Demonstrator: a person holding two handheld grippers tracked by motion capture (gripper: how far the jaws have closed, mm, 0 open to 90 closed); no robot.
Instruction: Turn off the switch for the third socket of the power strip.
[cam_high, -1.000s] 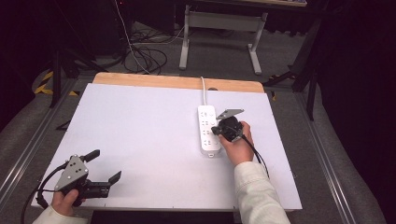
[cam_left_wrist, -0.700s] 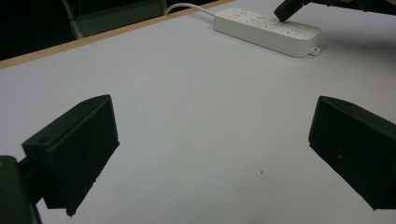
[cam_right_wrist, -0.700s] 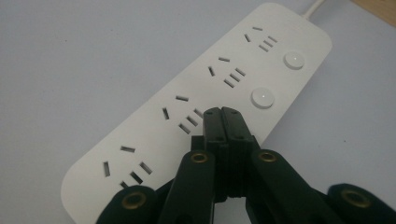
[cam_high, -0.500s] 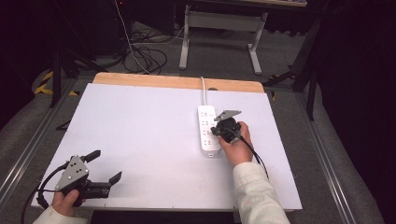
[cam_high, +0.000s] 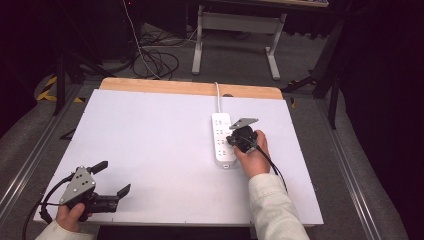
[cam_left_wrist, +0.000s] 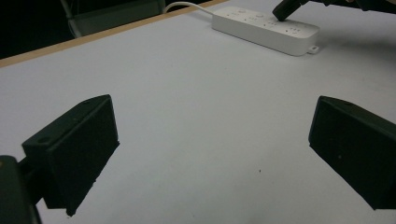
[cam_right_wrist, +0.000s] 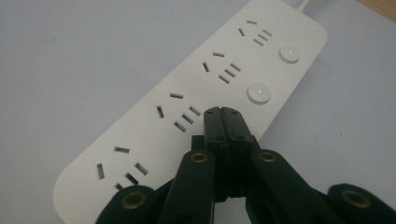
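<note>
Power strip (cam_left_wrist: 266, 29) beyond wide-apart black jaws

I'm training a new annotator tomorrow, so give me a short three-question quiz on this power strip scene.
1. True or false: the right hand-held gripper has its jaws shut, with the tips over the white plastic power strip.
2. Multiple choice: the left hand-held gripper is (A) gripping the strip's white cable, (B) open above the white table top near the front left corner, (C) shut on a plug.
3. In the right gripper view, how many round white buttons are uncovered on the strip?

Key: 1 true; 2 B; 3 two.
</note>
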